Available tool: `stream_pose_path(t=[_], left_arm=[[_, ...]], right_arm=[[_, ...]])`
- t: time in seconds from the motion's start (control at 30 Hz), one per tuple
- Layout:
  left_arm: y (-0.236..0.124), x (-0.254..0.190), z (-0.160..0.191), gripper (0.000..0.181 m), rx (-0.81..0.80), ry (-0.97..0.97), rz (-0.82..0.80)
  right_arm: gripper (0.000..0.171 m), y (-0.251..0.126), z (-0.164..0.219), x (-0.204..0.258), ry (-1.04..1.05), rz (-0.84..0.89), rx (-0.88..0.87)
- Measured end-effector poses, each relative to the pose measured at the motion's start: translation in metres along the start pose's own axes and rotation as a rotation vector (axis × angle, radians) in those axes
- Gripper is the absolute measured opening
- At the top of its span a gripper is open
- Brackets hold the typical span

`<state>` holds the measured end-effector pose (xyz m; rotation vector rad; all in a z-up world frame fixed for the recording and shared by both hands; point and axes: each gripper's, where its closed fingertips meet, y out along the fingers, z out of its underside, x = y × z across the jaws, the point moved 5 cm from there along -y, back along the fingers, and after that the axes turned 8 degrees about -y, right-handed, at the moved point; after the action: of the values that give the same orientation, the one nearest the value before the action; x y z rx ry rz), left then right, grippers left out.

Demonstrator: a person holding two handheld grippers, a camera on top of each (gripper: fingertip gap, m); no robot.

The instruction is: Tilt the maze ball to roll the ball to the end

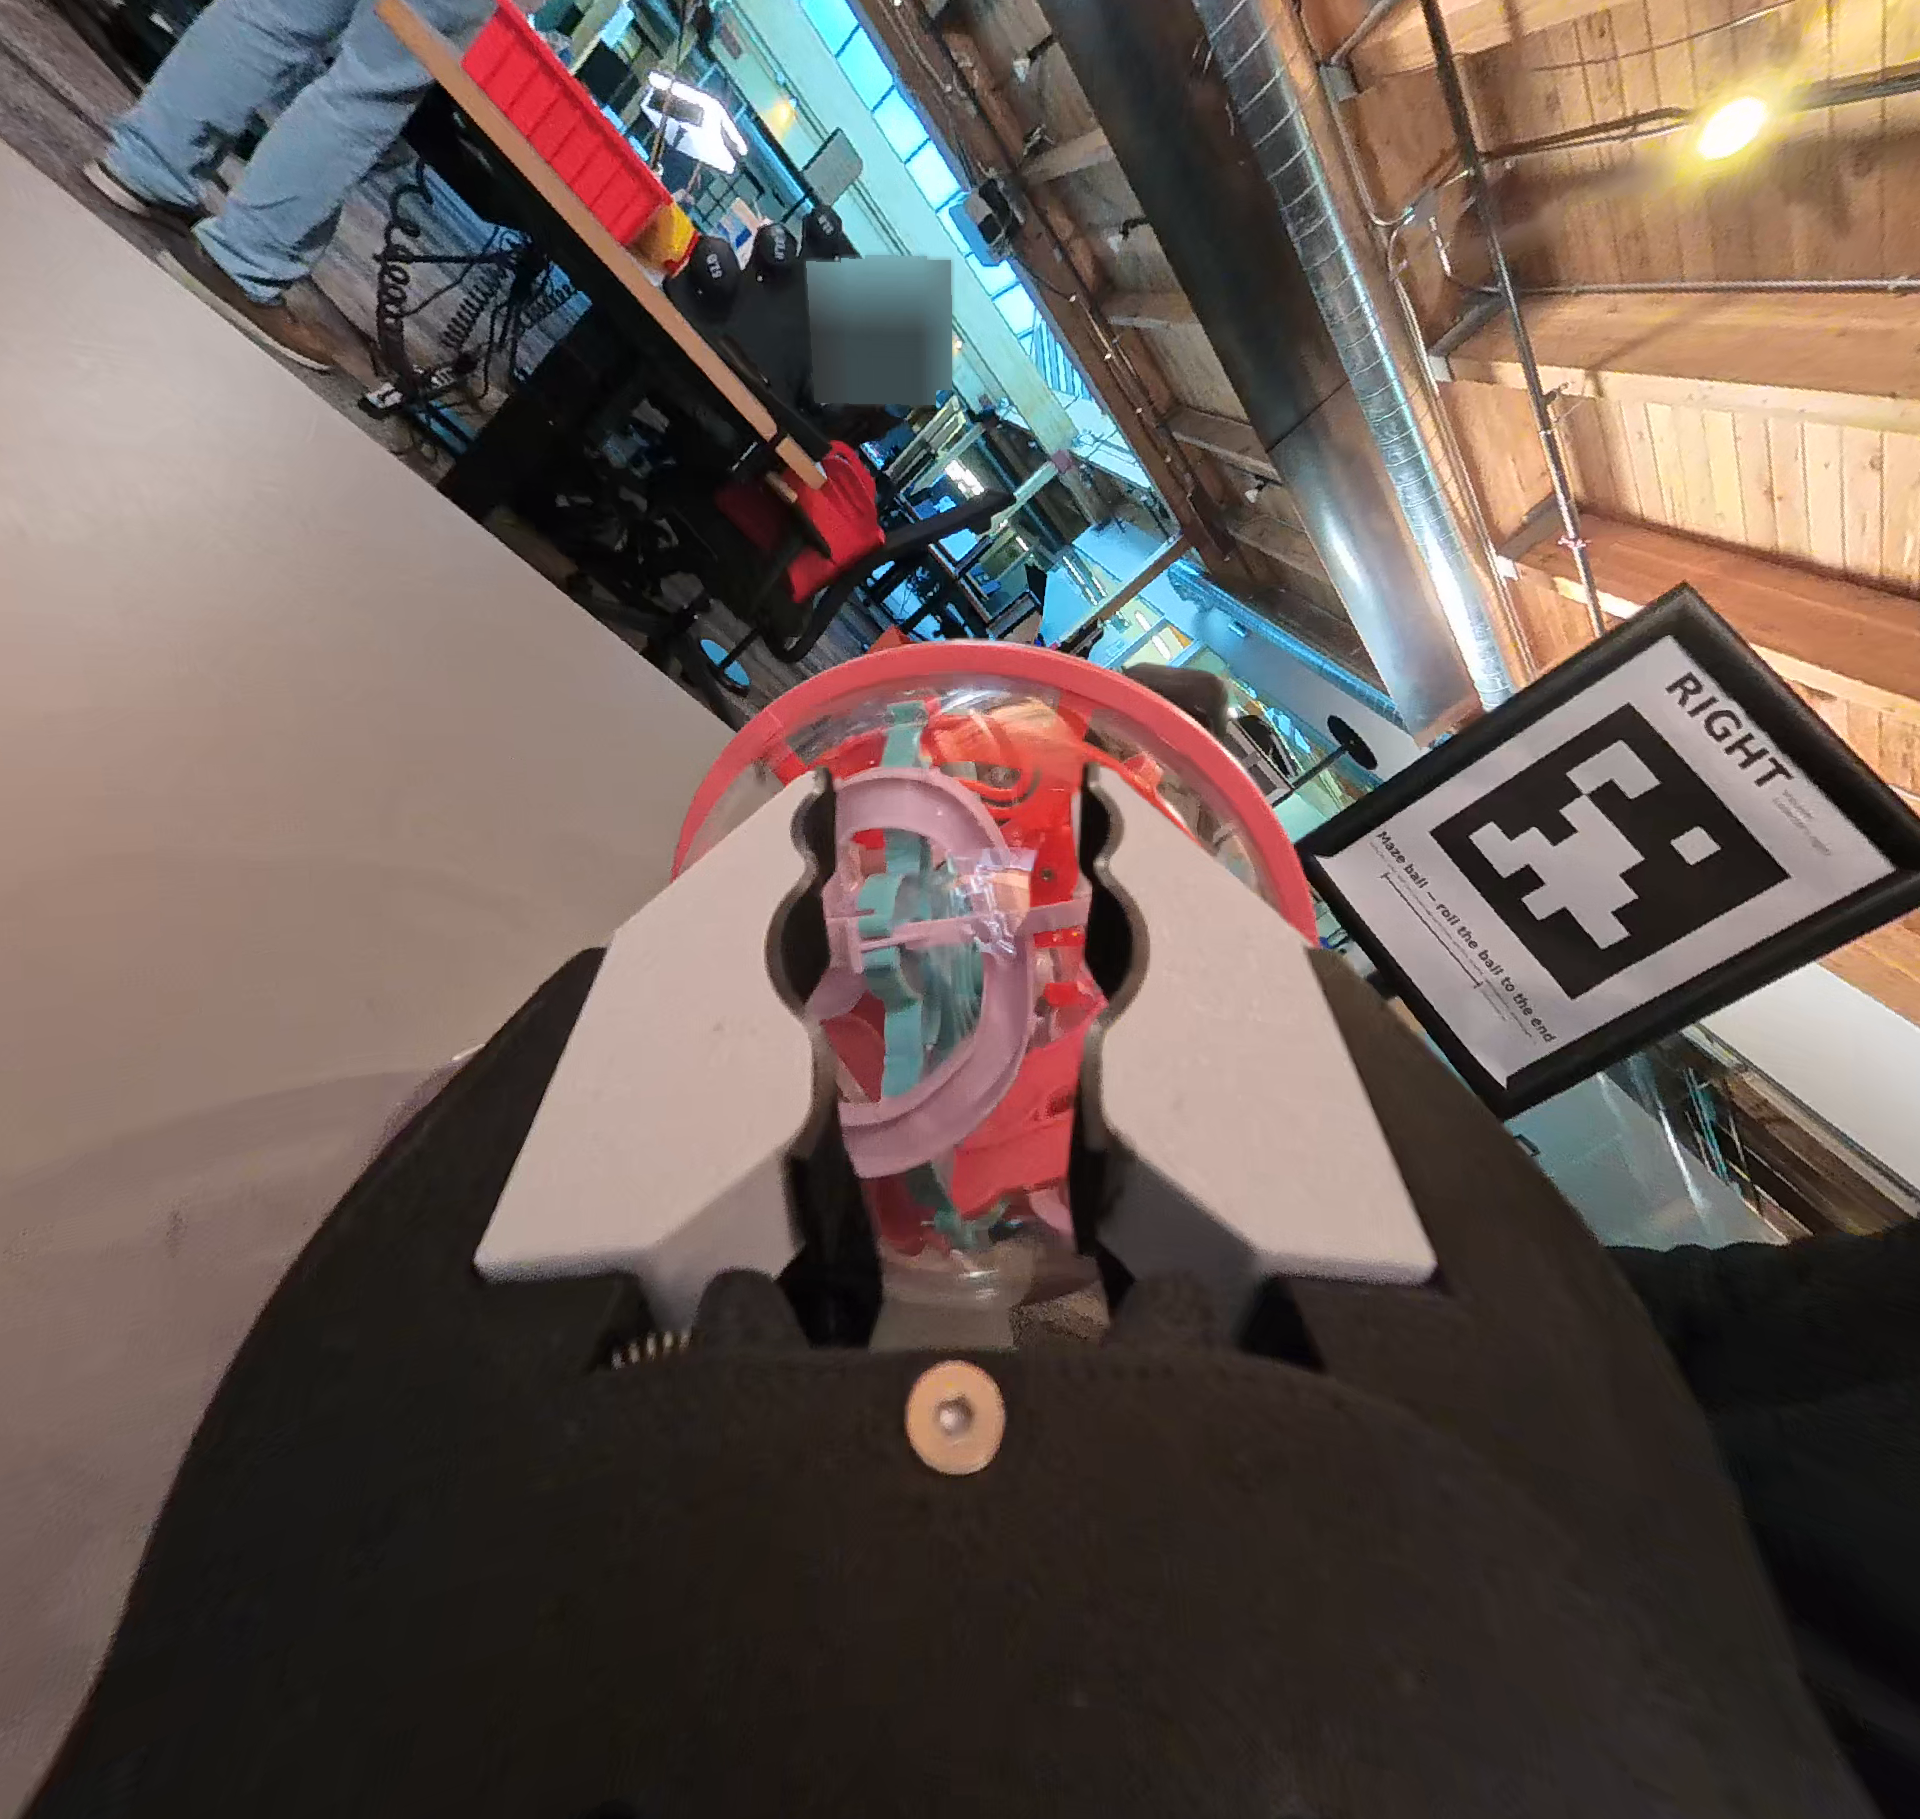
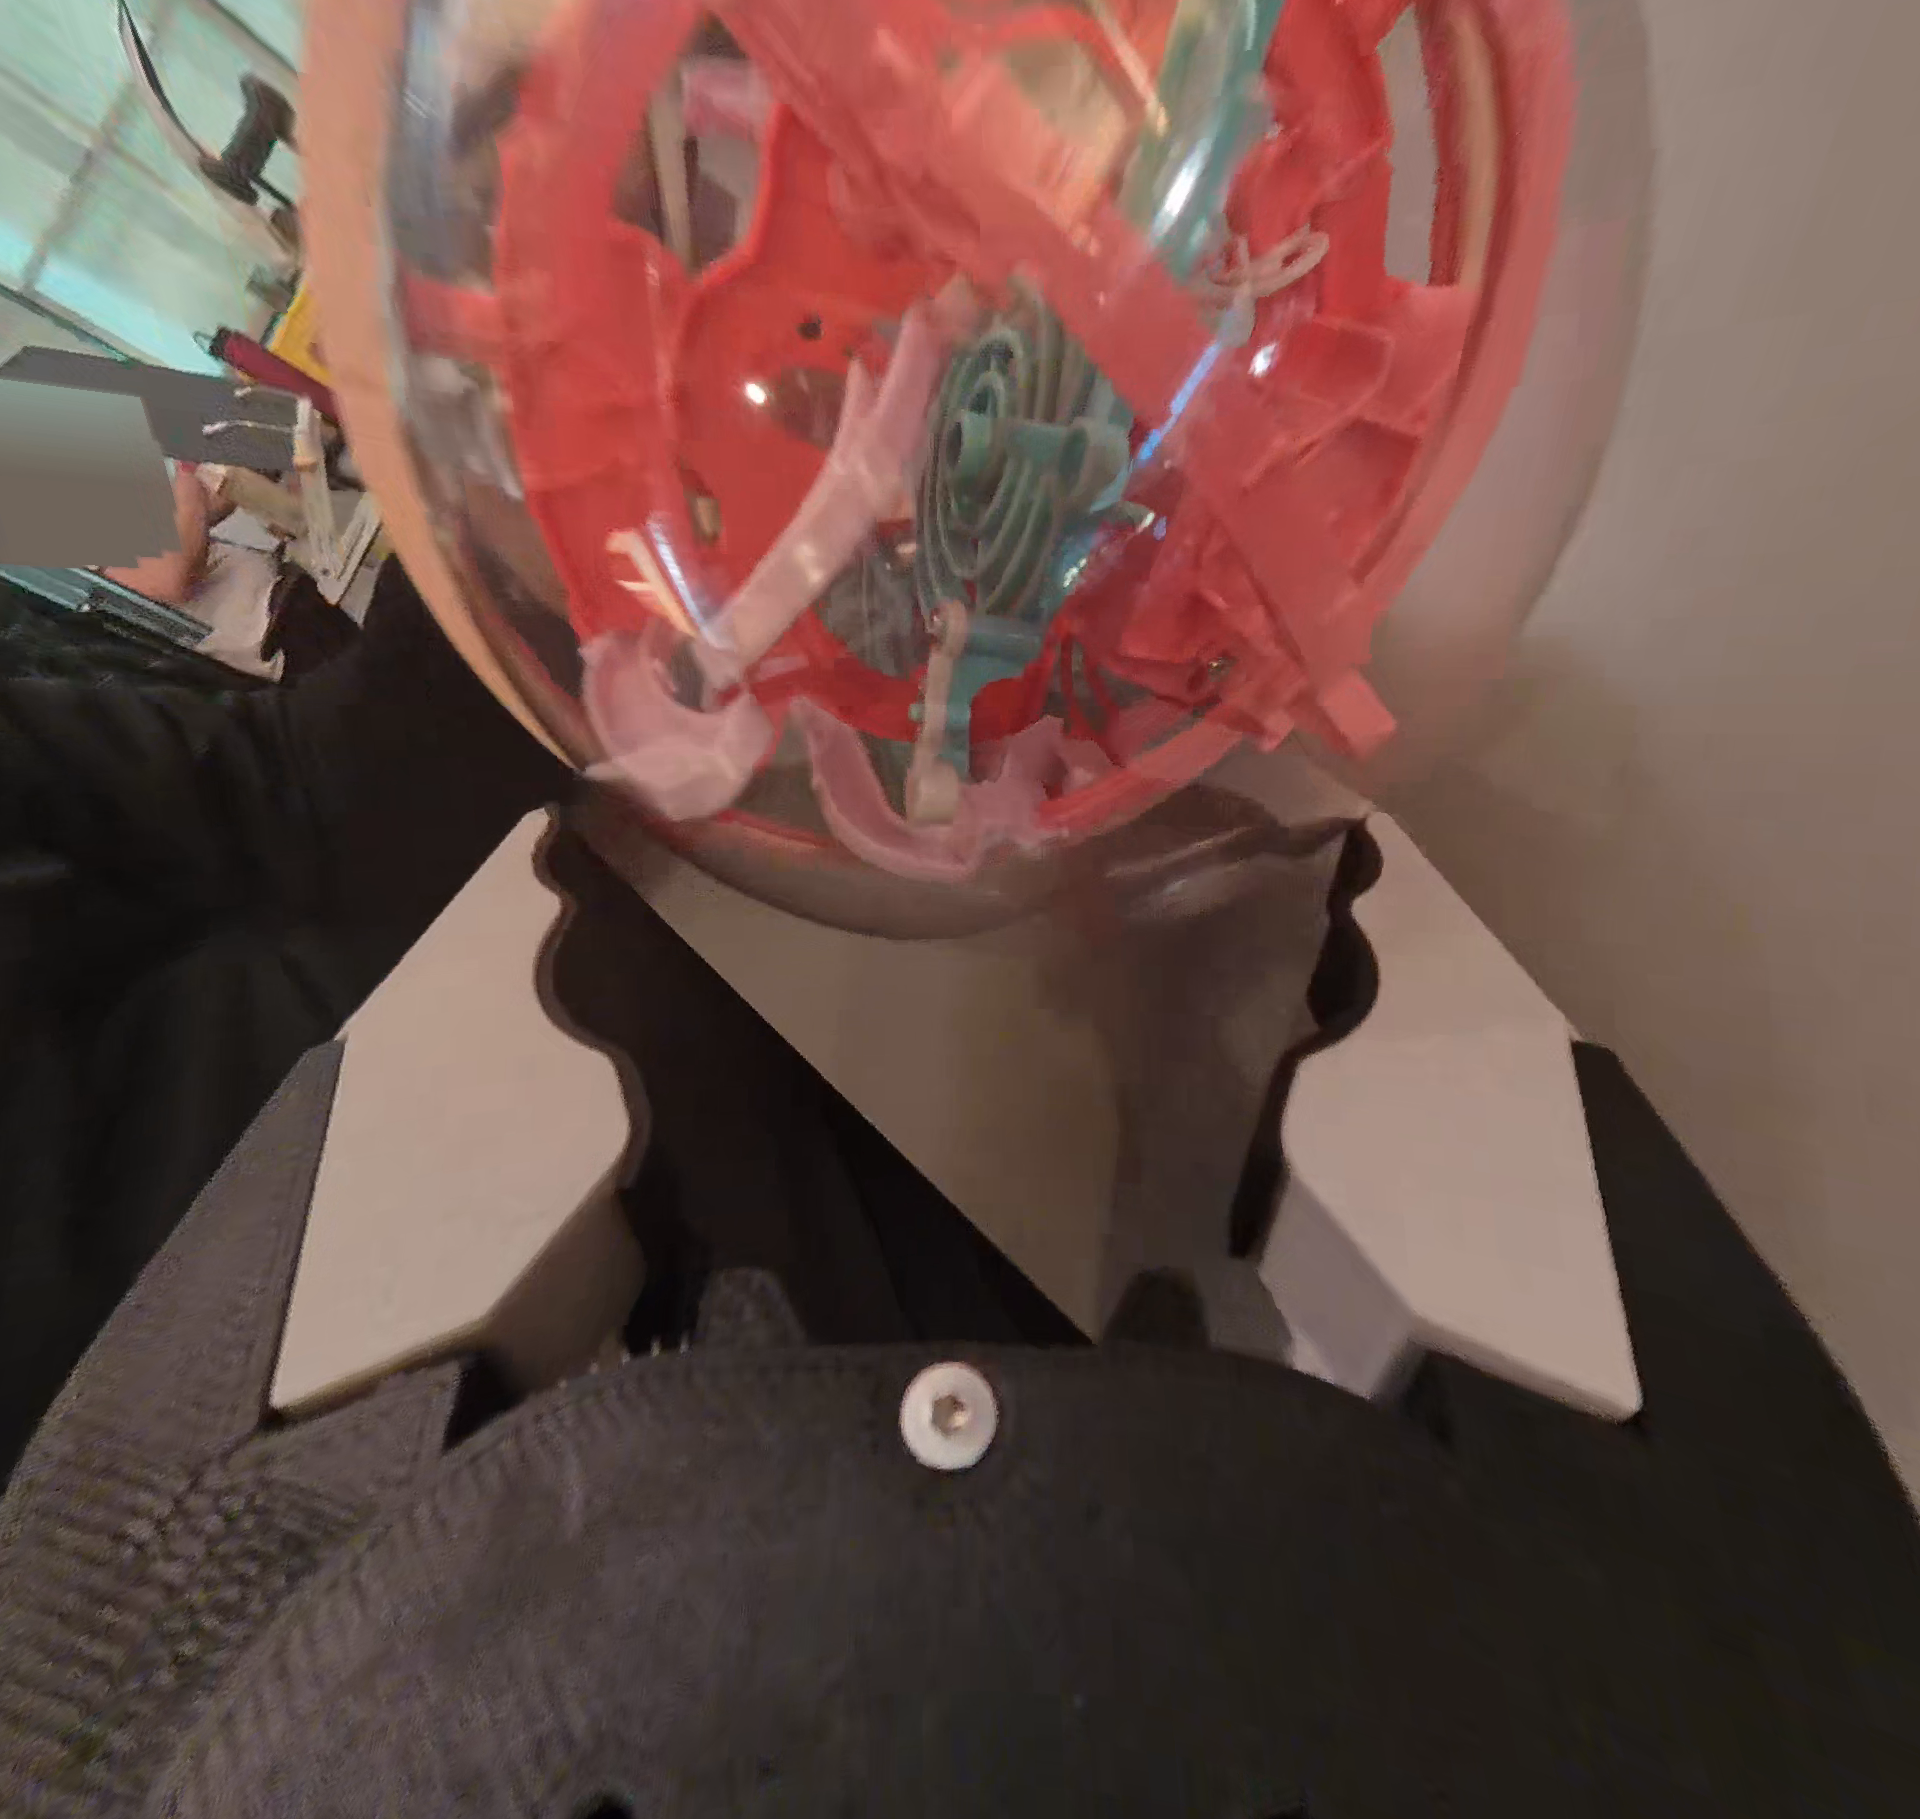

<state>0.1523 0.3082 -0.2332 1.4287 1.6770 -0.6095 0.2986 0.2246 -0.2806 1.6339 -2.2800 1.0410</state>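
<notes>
Left gripper (image 1: pixel 951 834): jaws closed partway around the maze ball (image 1: pixel 977 896), grey fingers (image 1: pixel 717 990) on both sides of the clear shell, pressing on it. Ball held up off the white surface (image 1: pixel 260 782), pink rim band arcing over the top, pink, teal and red tracks inside. The small rolling ball inside can't be made out.

Right gripper (image 2: pixel 956 824): jaws spread wide, the maze ball (image 2: pixel 935 335) sits just past the fingertips (image 2: pixel 488 938); the round clear bottom looks to rest at the tips, contact not certain. No squeeze visible from this side. View is blurred; red frame and teal spiral show through the shell.

Further out, left wrist view: a black-framed sign (image 1: pixel 1621 865) with a black-and-white square marker stands just right of the ball, tilted in the frame. Far left, a person (image 1: pixel 291 76) in jeans stands by another table (image 1: pixel 592 231) carrying a red bin (image 1: pixel 566 122). A wooden ceiling (image 1: pixel 1558 211) with a metal duct (image 1: pixel 1340 315) and a lit lamp (image 1: pixel 1730 126) fills the far right.

Right wrist view: a dark sleeve (image 2: pixel 208 782) at the left, pale wall (image 2: pixel 1714 419) on the right behind the ball.
</notes>
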Motion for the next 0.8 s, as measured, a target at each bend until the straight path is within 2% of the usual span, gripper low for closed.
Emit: stream_pose_path(t=[0.2, 0.33, 0.43, 0.53, 0.63, 0.8], left_arm=[[-0.011, -0.003, 0.013, 0.066, 0.011, 0.001, 0.045], [-0.010, -0.007, 0.022, 0.070, 0.054, 0.063, 0.041], [-0.005, -0.009, 0.020, 0.070, 0.030, 0.082, 0.030], [0.004, -0.006, 0.017, 0.071, 0.079, 0.120, -0.041], [0.011, -0.003, 0.010, 0.069, 0.099, 0.118, -0.066], [0.017, -0.007, 0.001, 0.062, 0.159, 0.142, -0.038]], right_arm=[[0.136, -0.029, -0.021, 0.010, -0.189, 0.180, -0.024], [0.134, -0.025, -0.027, 0.017, -0.335, 0.255, 0.023], [0.129, -0.018, -0.022, 0.009, -0.282, 0.224, 0.050], [0.128, -0.009, -0.013, 0.000, -0.208, 0.178, 0.075], [0.128, -0.004, -0.010, -0.008, -0.088, 0.078, 0.023], [0.126, -0.007, -0.017, -0.008, -0.088, 0.047, -0.078]])
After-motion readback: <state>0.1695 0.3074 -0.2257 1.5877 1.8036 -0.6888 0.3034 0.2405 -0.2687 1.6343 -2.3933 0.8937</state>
